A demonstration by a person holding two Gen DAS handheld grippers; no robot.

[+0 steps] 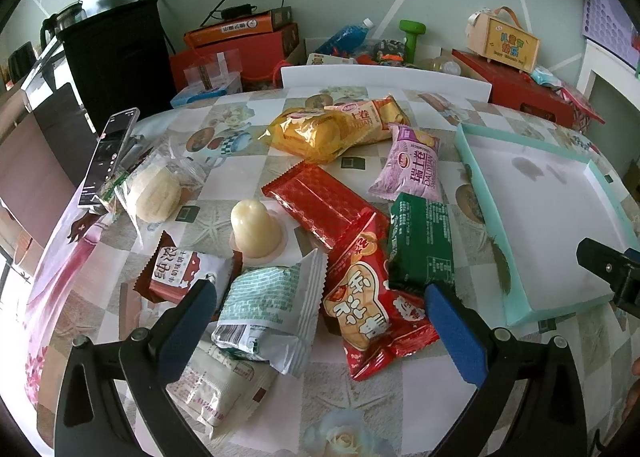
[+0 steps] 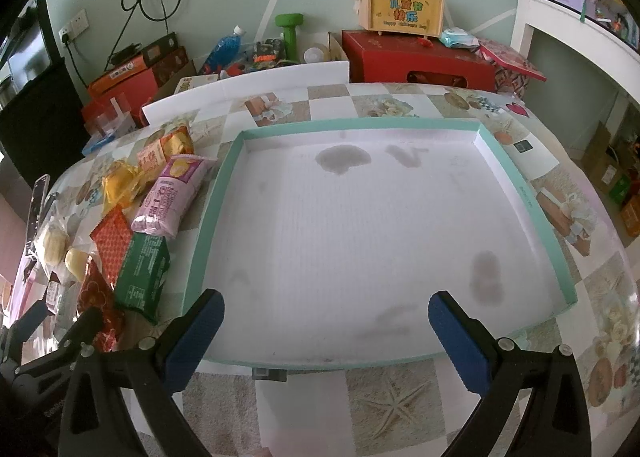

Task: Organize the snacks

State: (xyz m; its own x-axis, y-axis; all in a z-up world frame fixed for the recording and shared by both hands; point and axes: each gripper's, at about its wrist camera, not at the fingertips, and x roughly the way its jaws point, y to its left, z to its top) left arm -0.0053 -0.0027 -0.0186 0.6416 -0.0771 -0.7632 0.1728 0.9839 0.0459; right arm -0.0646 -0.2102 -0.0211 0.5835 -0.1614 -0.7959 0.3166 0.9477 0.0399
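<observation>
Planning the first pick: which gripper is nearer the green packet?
Left. The left gripper hangs open just before the green packet; the right gripper hovers open over the tray, the packet off to its left.

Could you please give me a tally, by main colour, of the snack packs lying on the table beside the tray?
Red: 3, a patterned pack, a cartoon pack, a small sachet
Yellow or orange: 2
Pink: 1
Green: 1
White or clear: 4
Total: 11

I see the tray (image 2: 224, 193) floor lying bare and open from above; snack packets (image 1: 352, 257) crowd the table (image 2: 384, 397) to its left.
</observation>
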